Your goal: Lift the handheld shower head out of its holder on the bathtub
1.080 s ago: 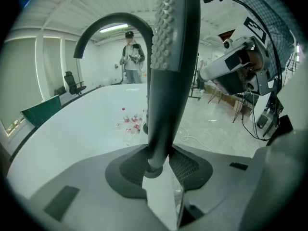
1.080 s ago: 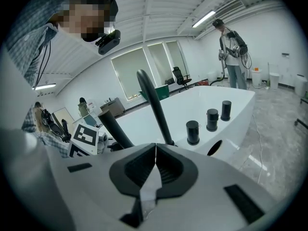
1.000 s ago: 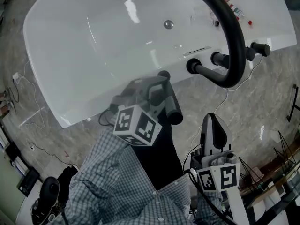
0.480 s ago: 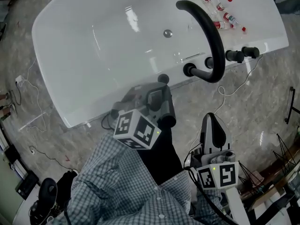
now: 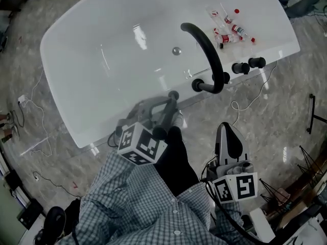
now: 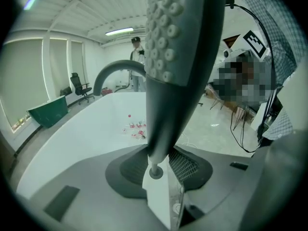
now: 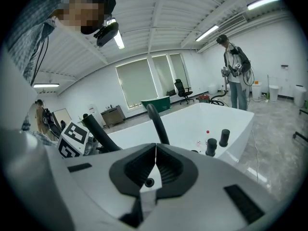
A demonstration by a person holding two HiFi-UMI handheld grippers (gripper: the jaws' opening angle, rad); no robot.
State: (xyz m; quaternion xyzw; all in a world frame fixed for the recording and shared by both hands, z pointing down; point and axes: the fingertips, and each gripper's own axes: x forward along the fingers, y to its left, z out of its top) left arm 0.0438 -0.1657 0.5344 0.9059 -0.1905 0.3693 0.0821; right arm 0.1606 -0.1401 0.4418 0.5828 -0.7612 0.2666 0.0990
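My left gripper (image 5: 162,117) is shut on the dark handheld shower head (image 5: 171,100), held above the floor just off the near rim of the white bathtub (image 5: 76,126). In the left gripper view the shower head (image 6: 178,37) rises from the shut left gripper (image 6: 156,170), its nozzle face towards the camera. The black curved faucet (image 5: 204,45) and two black knobs (image 5: 248,65) stand on the tub's rim. My right gripper (image 5: 227,131) hangs low by the person's side, shut and holding nothing. In the right gripper view the right gripper (image 7: 155,160) faces the tub (image 7: 192,124).
Small red-capped bottles (image 5: 230,27) lie on the tub's corner. A white cord (image 5: 245,103) trails over the marble floor below the knobs. A person (image 7: 233,76) stands beyond the tub, and a green tub (image 7: 156,102) sits further back.
My left gripper has drawn back from the tub's rim with the shower head, and the handle has swung from lying across to pointing away. The right gripper has barely moved.
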